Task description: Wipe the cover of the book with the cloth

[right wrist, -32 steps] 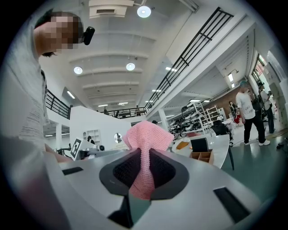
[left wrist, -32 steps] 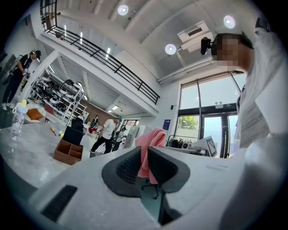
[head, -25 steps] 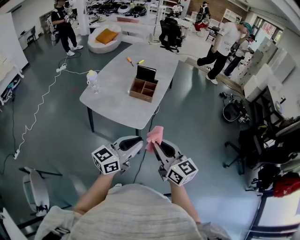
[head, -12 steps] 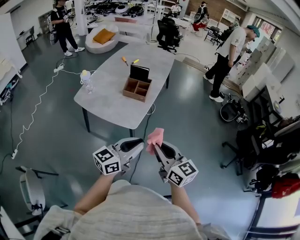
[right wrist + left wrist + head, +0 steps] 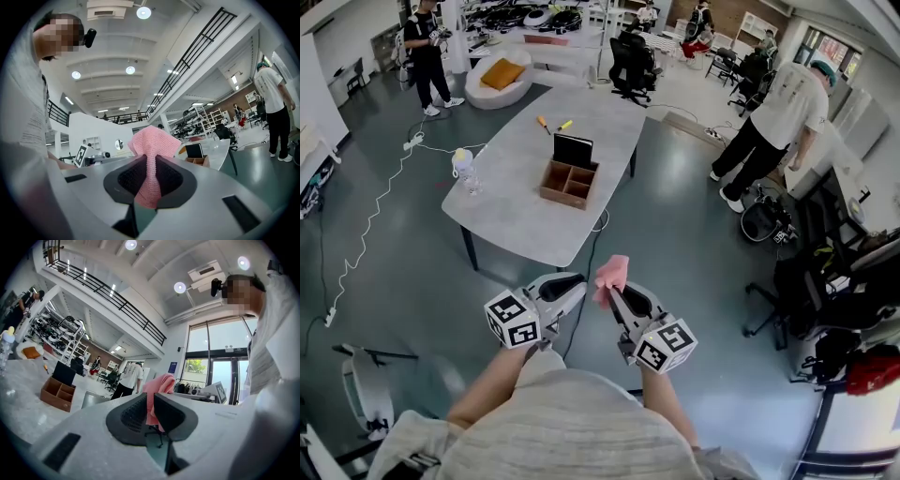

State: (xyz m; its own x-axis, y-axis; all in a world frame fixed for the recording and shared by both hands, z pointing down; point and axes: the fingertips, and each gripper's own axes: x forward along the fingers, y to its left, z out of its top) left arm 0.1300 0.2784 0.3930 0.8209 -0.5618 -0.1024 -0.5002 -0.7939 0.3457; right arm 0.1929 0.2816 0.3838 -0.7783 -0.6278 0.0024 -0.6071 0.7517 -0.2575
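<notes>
Table point(image 5: 516, 202) is drifting left in view; right gripper point(image 5: 614, 292) is pinching cloth point(image 5: 612, 272), left gripper point(image 5: 578, 281) barely parted, empty; approaching, next reaching book point(image 5: 573, 150).

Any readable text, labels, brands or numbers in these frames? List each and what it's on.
No text can be read.
Marker cubes: black-and-white square patterns only, no letters.
Blue sign, left gripper view: too small to read.
Book: dark cover, no print visible.
</notes>
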